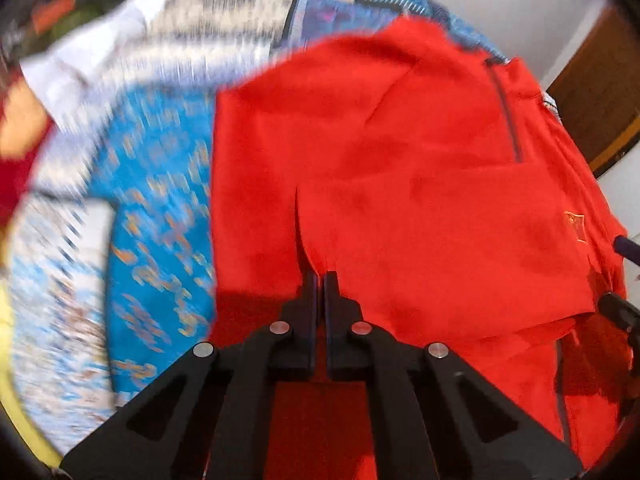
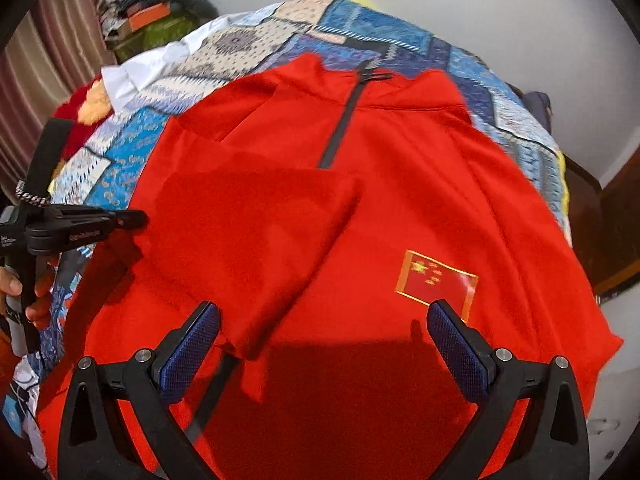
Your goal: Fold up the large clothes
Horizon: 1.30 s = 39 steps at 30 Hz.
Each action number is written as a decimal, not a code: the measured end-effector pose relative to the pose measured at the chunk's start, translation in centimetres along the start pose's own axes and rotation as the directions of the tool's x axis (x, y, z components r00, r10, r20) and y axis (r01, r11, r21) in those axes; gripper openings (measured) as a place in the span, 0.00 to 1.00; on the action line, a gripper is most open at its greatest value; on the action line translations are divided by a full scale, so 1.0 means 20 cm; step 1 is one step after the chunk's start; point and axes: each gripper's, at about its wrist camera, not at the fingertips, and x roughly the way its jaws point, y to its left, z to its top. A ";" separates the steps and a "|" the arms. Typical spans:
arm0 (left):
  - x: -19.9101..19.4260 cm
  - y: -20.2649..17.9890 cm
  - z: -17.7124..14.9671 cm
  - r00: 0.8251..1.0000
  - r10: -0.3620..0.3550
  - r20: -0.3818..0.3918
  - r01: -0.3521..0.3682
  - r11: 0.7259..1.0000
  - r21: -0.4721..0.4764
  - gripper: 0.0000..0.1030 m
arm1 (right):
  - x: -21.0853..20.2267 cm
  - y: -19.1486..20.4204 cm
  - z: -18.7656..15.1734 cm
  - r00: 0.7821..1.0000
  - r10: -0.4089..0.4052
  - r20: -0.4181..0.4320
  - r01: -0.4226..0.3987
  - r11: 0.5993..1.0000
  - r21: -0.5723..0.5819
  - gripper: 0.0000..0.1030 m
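A: Lying spread out on the bed is the red jacket (image 2: 400,208). It covers most of the blue patterned bedspread (image 2: 384,40). One sleeve (image 2: 256,248) is folded across the chest, and its cuff lies near the lower middle of the right wrist view.

B: What marks do you see on it?

A: I see a dark zipper (image 2: 340,128) that runs down from the collar, and a small flag patch (image 2: 436,280) on the chest.

B: How is the left claw (image 1: 320,284)?

A: Its two fingers are pressed together, just at the edge of the folded sleeve. Whether a thin layer of cloth is caught between them, I cannot tell; the picture is blurred there. In the right wrist view the same claw comes in from the left side over the edge of the jacket, and a hand (image 2: 24,296) holds its handle.

B: And the right claw (image 2: 324,340)?

A: Its blue pads (image 2: 188,348) stand wide apart above the lower part of the jacket. Nothing is between them except the cloth below.

B: What lies around?

A: A white cloth (image 2: 132,76) lies at the far left of the bed. Beside it is something red and orange (image 2: 86,108), which I cannot identify.
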 end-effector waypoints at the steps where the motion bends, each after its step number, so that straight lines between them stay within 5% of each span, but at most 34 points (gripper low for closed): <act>1: -0.05 -0.03 0.02 1.000 0.004 0.021 -0.004 1.000 0.016 0.02 | -0.02 -0.02 -0.01 1.000 -0.010 0.009 0.010 1.000 0.005 1.00; 6: -0.37 -0.25 0.18 0.988 -0.016 0.154 0.000 0.995 0.103 0.02 | -0.20 -0.19 -0.08 0.996 -0.061 0.066 0.059 0.998 0.039 1.00; 14: -0.76 -0.86 0.38 0.930 -0.168 0.327 0.074 0.957 0.282 0.02 | -0.55 -0.56 -0.26 0.978 -0.137 0.158 0.110 0.979 0.170 1.00; 19: -0.75 -1.28 0.36 0.922 -0.281 0.266 0.165 0.907 0.387 0.02 | -0.71 -0.78 -0.41 0.965 -0.194 0.176 0.148 0.958 0.244 1.00; 26: -0.45 -1.78 0.19 0.942 -0.331 0.055 0.264 0.831 0.489 0.02 | -0.79 -0.96 -0.60 0.959 -0.238 0.154 0.183 0.934 0.307 1.00; 30: -0.29 -1.96 0.05 0.947 -0.314 -0.067 0.300 0.795 0.528 0.02 | -0.79 -1.02 -0.70 0.962 -0.241 0.125 0.187 0.922 0.338 1.00; 35: -0.30 -1.97 -0.04 0.952 -0.295 -0.088 0.291 0.770 0.567 0.06 | -0.75 -1.06 -0.78 0.971 -0.224 0.085 0.179 0.914 0.364 1.00; 36: -0.33 -1.95 -0.04 0.949 -0.304 -0.082 0.297 0.774 0.560 0.10 | -0.74 -1.06 -0.78 0.973 -0.217 0.081 0.173 0.914 0.367 1.00; 38: -0.40 -1.84 0.01 0.947 -0.319 -0.045 0.292 0.793 0.534 0.33 | -0.72 -1.05 -0.76 0.977 -0.197 0.081 0.154 0.915 0.373 1.00; 39: -0.43 -1.75 0.05 0.951 -0.310 -0.008 0.269 0.813 0.517 0.55 | -0.72 -1.05 -0.75 0.978 -0.190 0.083 0.146 0.916 0.375 1.00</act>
